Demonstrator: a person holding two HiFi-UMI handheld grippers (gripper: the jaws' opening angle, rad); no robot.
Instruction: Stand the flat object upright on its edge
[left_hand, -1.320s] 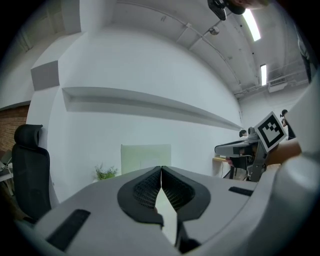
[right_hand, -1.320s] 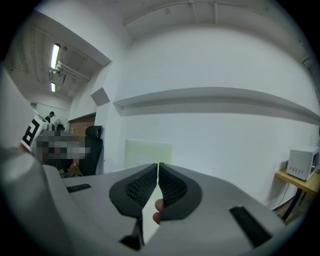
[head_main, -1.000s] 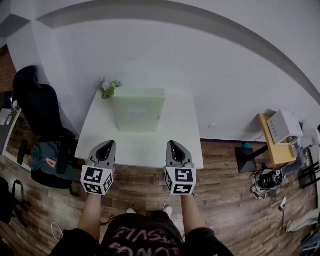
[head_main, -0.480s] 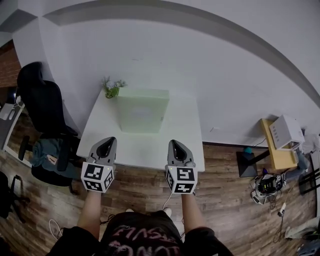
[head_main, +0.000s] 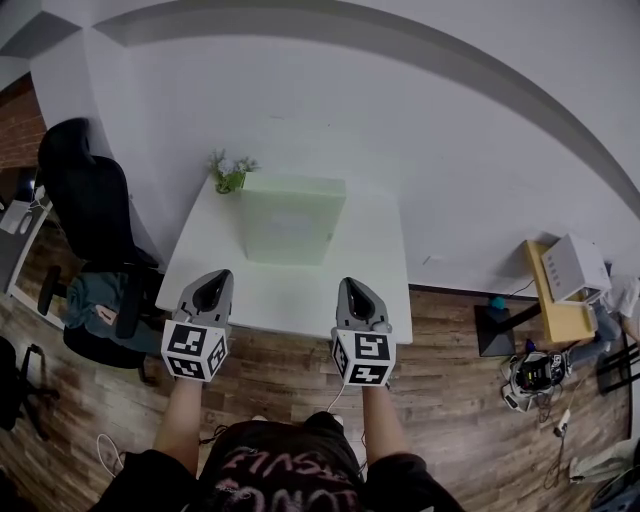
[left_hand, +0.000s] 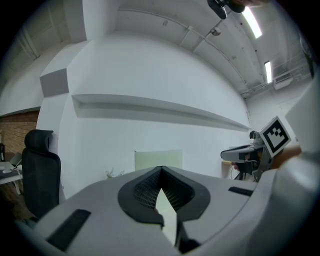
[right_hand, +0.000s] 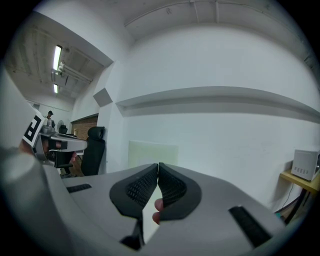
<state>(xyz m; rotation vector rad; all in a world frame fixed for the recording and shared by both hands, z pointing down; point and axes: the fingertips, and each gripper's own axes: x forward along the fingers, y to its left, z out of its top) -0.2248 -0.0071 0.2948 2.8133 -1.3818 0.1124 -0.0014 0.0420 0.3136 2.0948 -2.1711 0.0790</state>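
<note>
A pale green flat board (head_main: 292, 220) stands upright on its lower edge at the back of the white table (head_main: 290, 292), its face against the wall. It also shows ahead in the left gripper view as a green board (left_hand: 158, 158) and in the right gripper view (right_hand: 152, 153). My left gripper (head_main: 213, 286) hovers at the table's front edge on the left, shut and empty. On the right my right gripper (head_main: 353, 294) is level with it, also shut with nothing in it. Both are well short of the board.
A small potted plant (head_main: 230, 172) sits at the table's back left corner beside the board. A black office chair (head_main: 85, 215) stands left of the table. At the right are a yellow side table with a white box (head_main: 570, 268) and clutter on the wooden floor (head_main: 530, 370).
The head view has shifted a little, so the table and board sit slightly further right and lower. Both grippers stay shut at the front edge and the board has not moved.
</note>
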